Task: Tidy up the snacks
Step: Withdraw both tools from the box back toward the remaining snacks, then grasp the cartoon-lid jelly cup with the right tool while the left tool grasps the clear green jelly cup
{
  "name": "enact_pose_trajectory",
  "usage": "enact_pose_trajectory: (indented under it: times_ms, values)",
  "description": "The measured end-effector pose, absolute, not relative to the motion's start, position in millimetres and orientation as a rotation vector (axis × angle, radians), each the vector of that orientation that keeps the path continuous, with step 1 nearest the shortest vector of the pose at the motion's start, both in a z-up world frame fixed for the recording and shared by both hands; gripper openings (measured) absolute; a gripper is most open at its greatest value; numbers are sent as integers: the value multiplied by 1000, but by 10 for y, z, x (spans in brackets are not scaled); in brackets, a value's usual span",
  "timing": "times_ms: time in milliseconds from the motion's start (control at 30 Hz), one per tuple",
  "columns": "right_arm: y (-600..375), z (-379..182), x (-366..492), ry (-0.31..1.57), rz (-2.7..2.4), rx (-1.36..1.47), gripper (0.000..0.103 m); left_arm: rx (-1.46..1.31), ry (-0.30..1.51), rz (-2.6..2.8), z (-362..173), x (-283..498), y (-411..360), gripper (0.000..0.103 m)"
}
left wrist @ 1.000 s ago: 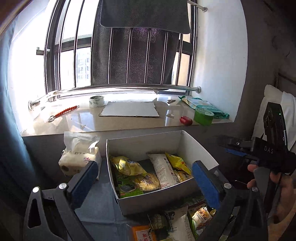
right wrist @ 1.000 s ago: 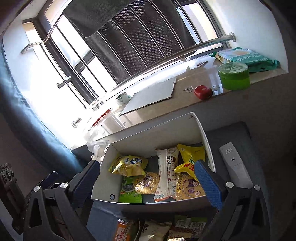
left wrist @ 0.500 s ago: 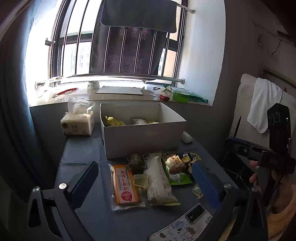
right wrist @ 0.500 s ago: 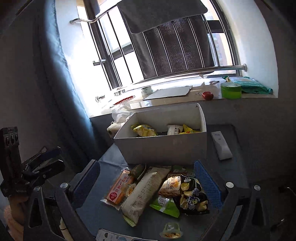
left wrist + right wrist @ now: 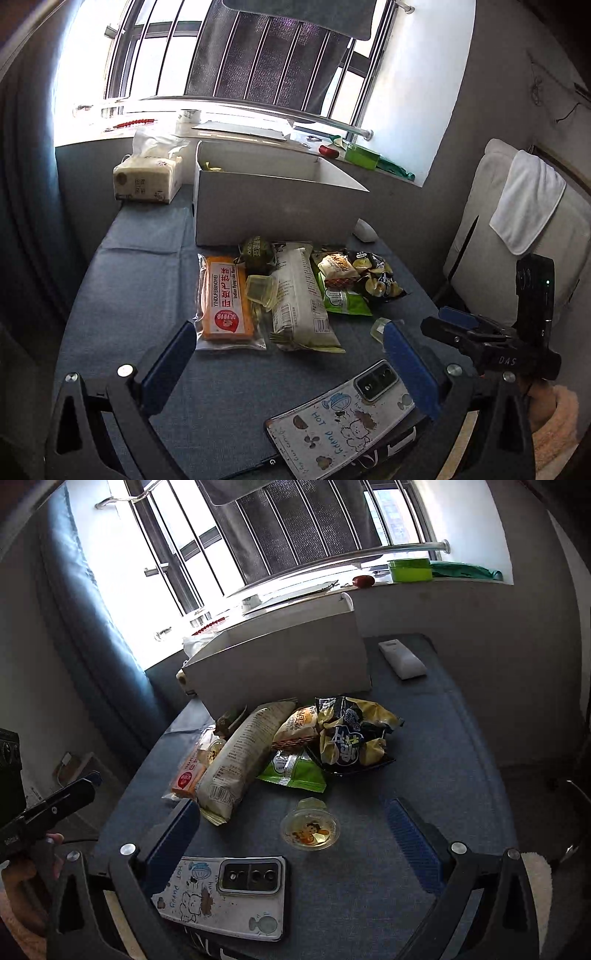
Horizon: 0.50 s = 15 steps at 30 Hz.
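A white cardboard box [image 5: 273, 206] stands at the back of the blue table; it also shows in the right wrist view [image 5: 280, 664]. In front of it lie loose snacks: an orange packet [image 5: 225, 295], a long white packet [image 5: 299, 295], a green packet [image 5: 341, 299], a black and yellow bag [image 5: 347, 734] and a jelly cup [image 5: 309, 829]. My left gripper [image 5: 290, 354] is open and empty above the table's near edge. My right gripper [image 5: 295, 834] is open and empty, with the jelly cup between its fingers' lines.
A phone in a cartoon case [image 5: 340, 417] lies at the near edge, also in the right wrist view [image 5: 225, 897]. A tissue pack [image 5: 147, 177] stands left of the box. A white remote [image 5: 402, 659] lies right of it. A windowsill [image 5: 258, 129] holds small items.
Both grippers have pulled back from over the box toward the table's near edge and dropped lower. The loose snacks and the phone have come into view. Both stay open and empty.
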State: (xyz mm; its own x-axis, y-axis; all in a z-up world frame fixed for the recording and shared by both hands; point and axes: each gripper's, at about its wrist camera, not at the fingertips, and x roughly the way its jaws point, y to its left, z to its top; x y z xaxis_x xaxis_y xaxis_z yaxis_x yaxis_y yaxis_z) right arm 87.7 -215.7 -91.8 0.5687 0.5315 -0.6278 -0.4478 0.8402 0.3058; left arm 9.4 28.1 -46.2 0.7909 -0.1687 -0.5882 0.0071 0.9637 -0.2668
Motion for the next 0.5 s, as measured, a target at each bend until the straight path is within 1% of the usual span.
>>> enact_pose_trajectory:
  times_ms: [100, 300, 500]
  values:
    - [-2045, -1010, 880, 801, 559, 49, 103, -248, 667, -90, -489, 113, 266, 103]
    - [-1956, -1190, 944, 848, 513, 0, 103, -251, 701, -81, -605, 168, 284, 103]
    - [-1958, -1315, 1066, 897, 499, 18, 103, -263, 722, -79, -692, 226, 321, 103]
